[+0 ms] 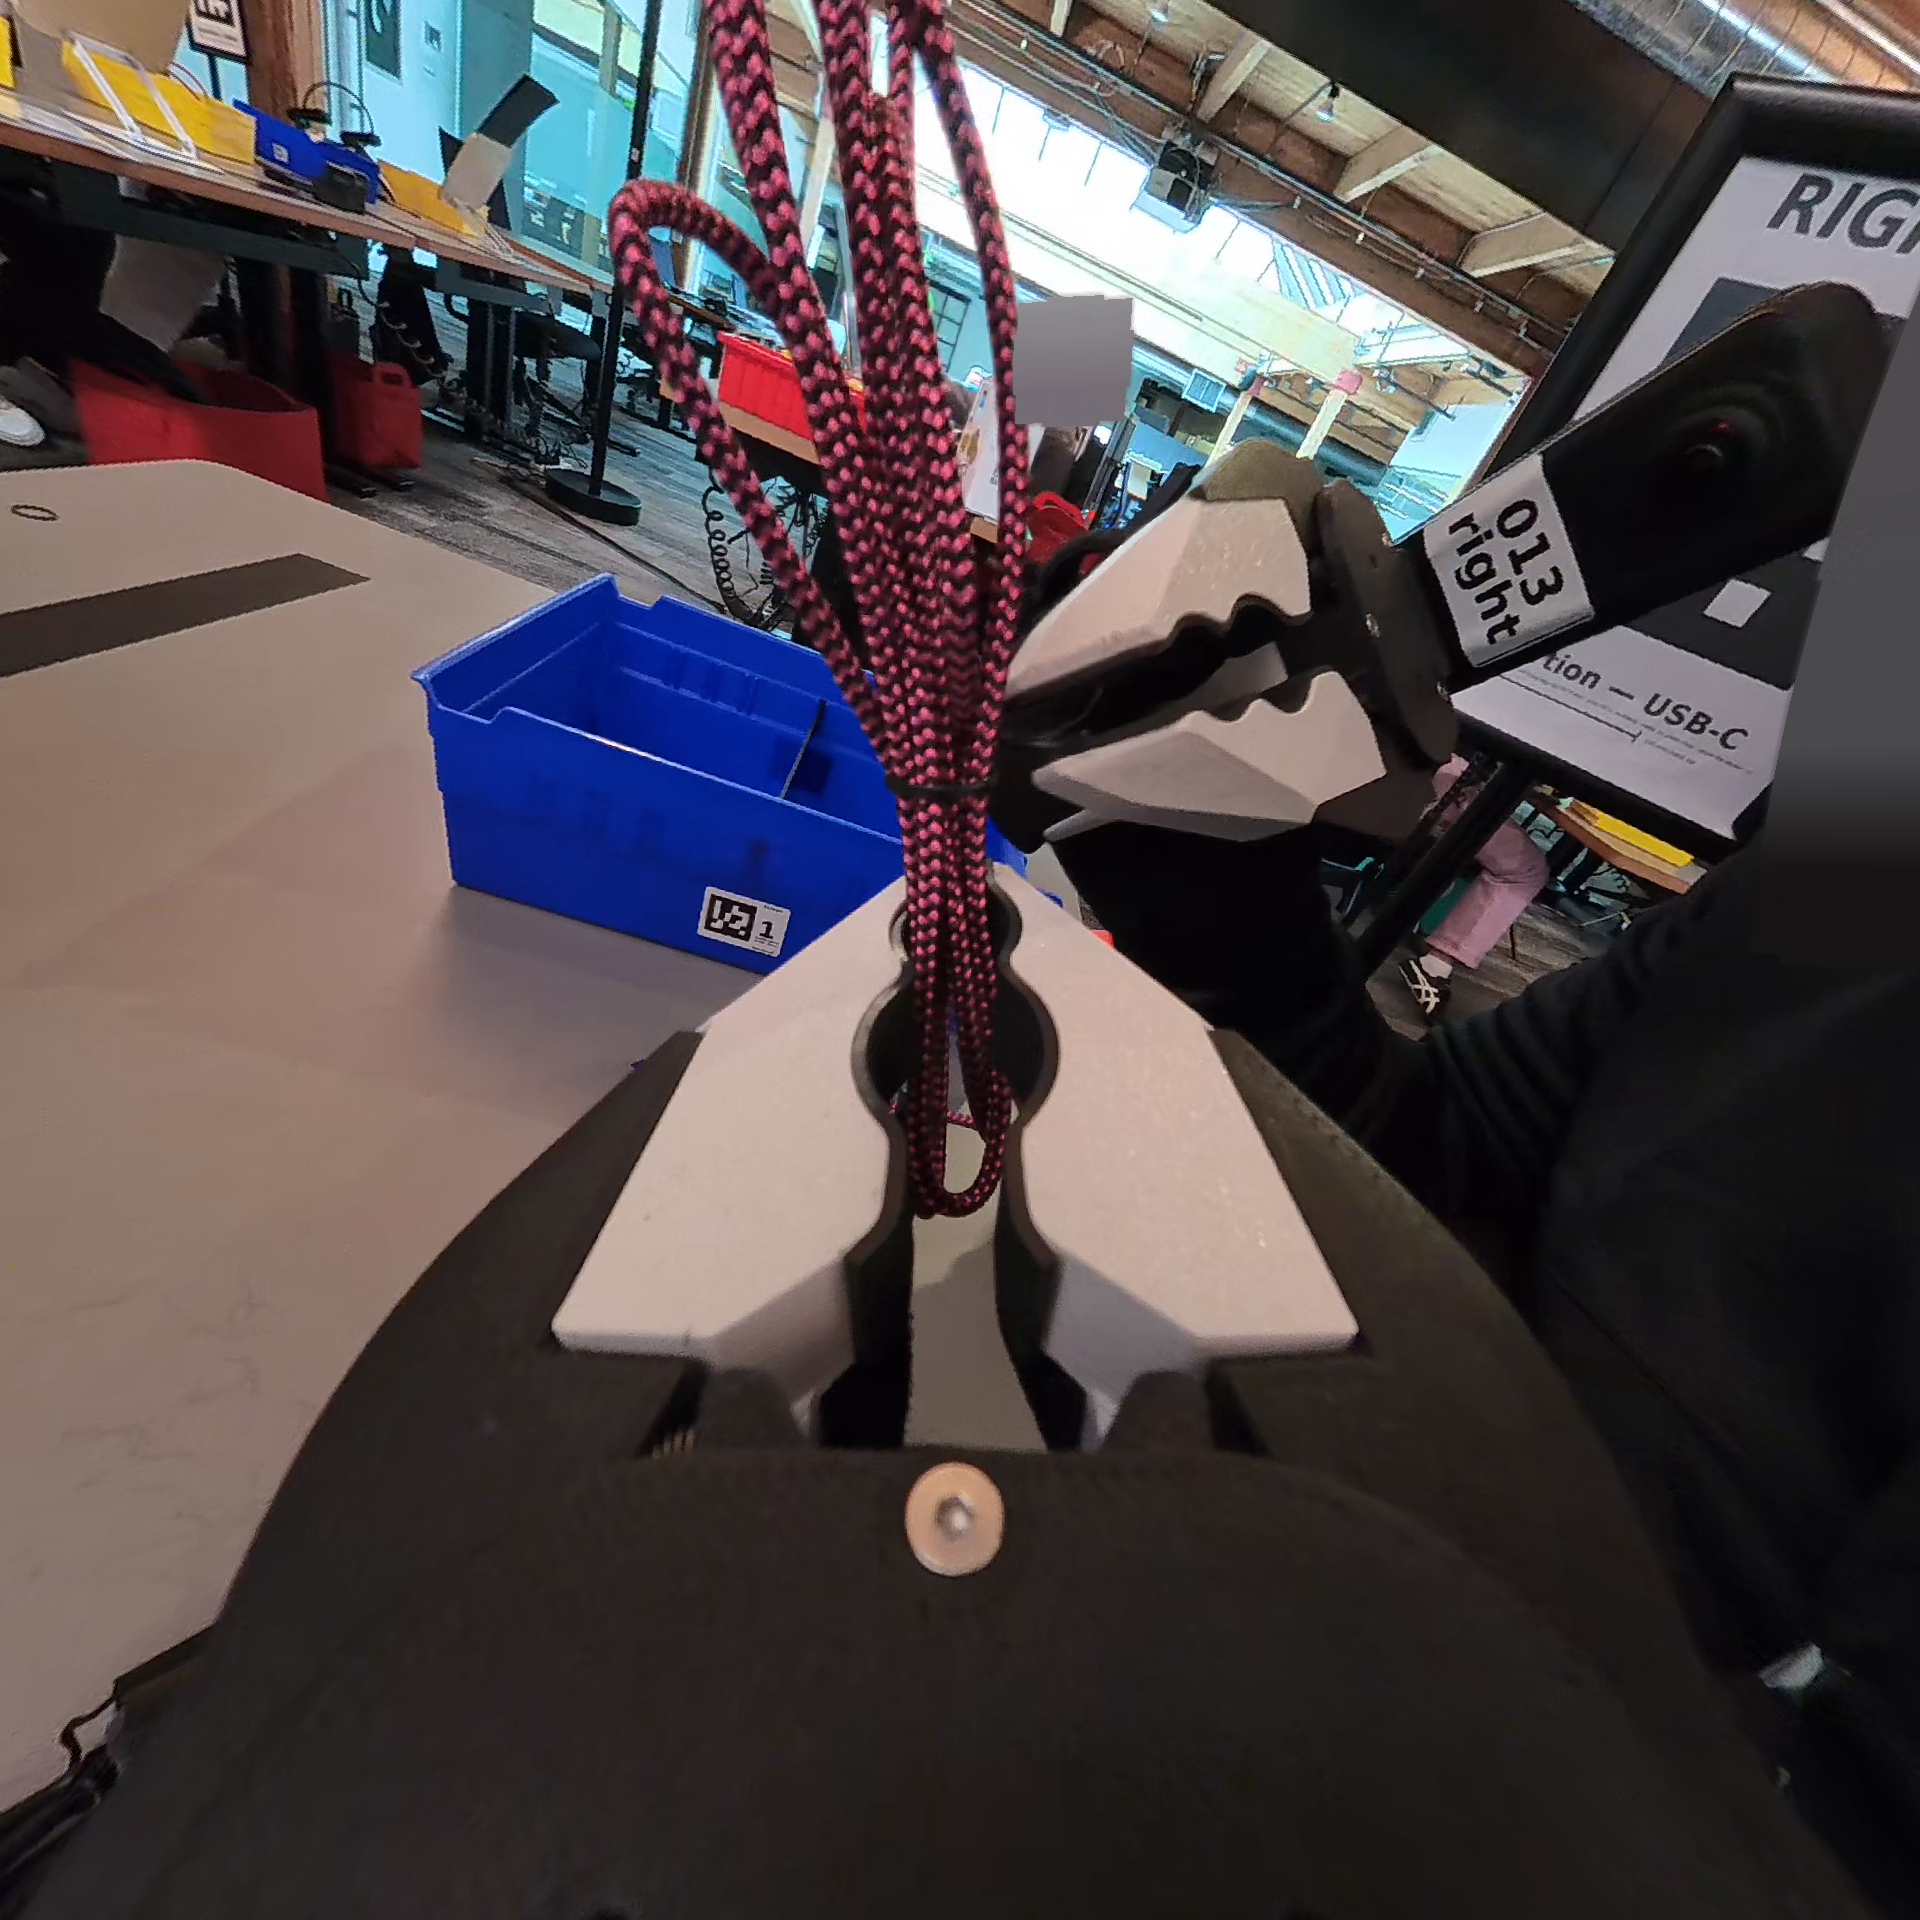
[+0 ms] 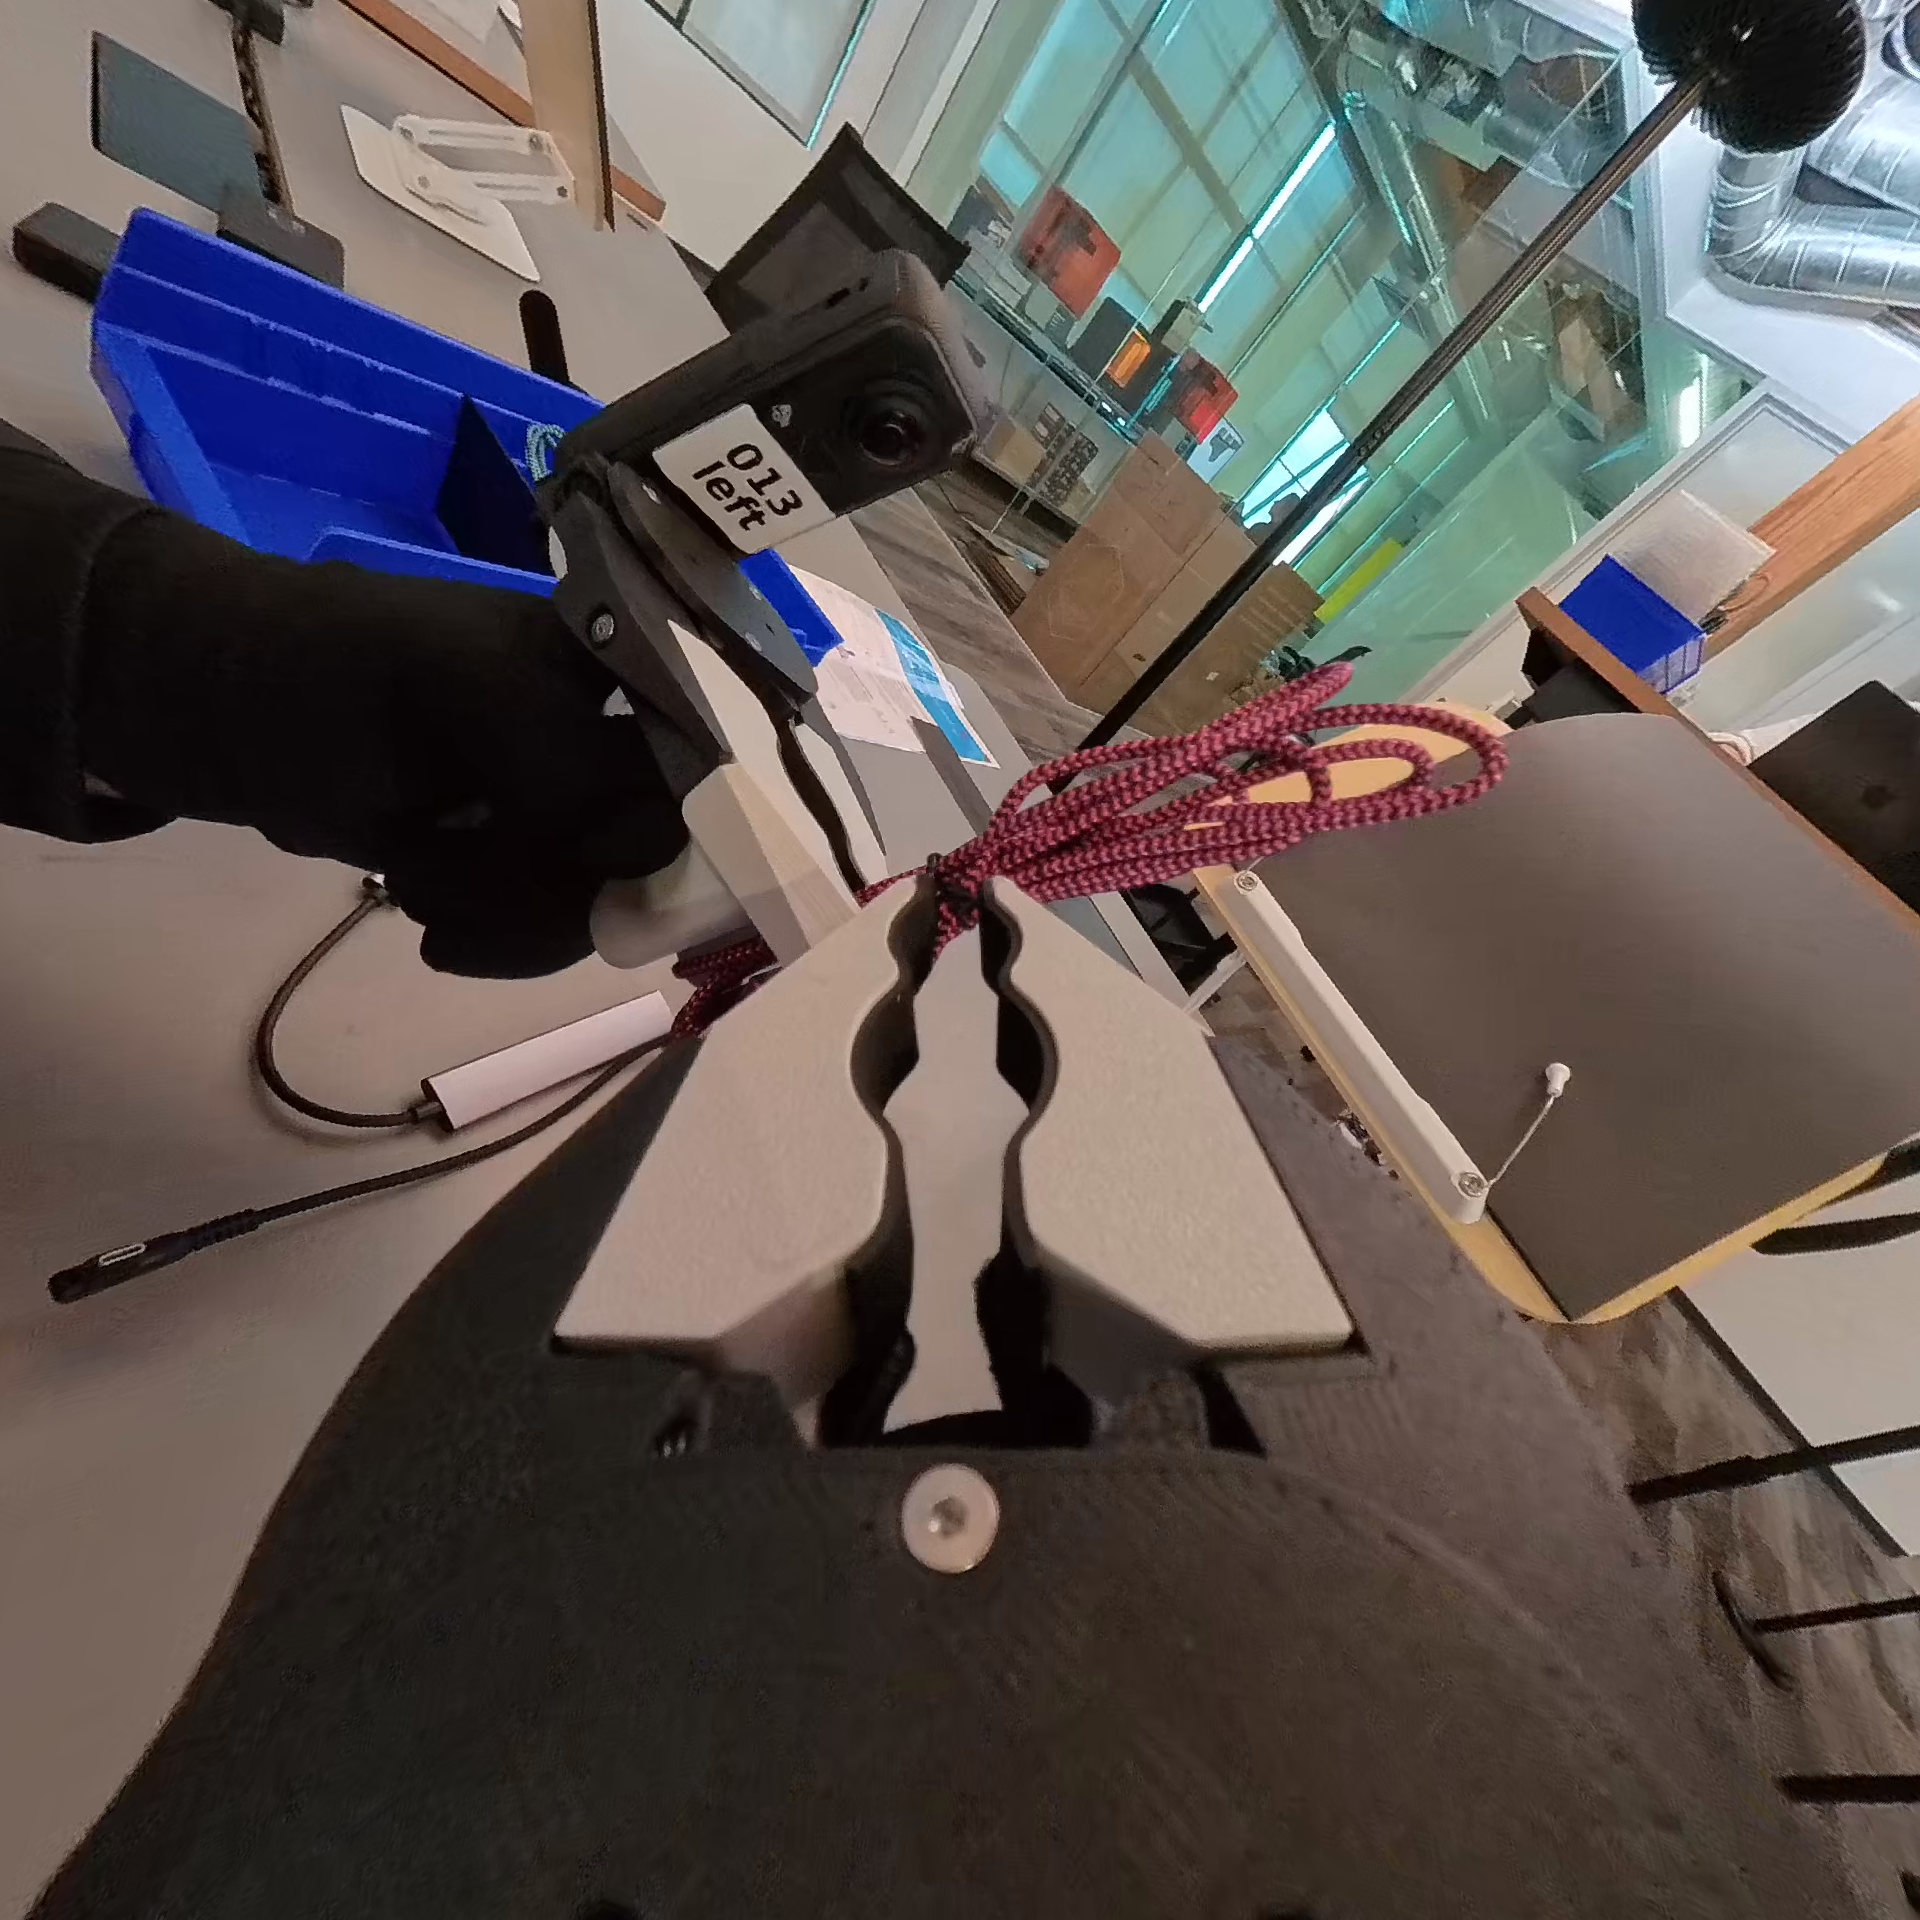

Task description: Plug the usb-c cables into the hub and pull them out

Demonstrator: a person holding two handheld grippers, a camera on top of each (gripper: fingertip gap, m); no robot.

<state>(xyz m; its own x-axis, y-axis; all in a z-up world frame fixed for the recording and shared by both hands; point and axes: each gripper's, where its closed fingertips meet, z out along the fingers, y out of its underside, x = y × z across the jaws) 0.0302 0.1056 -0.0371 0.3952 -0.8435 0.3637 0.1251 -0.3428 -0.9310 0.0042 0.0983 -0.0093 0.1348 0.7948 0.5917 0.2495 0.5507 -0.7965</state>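
Early stage: left tool [image 1: 951, 935] clamps the bundled pink cable [image 1: 914, 582] mid-frame, right tool [image 2: 951, 904] pinches its black tie [image 2: 940, 878], hub [image 2: 551, 1075] lower left on surface, nothing plugged yet.

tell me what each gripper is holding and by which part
Both hold the same bundled pink-and-black braided cable. The left gripper clamps its lower looped end; the right gripper pinches it at the black tie around the bundle.
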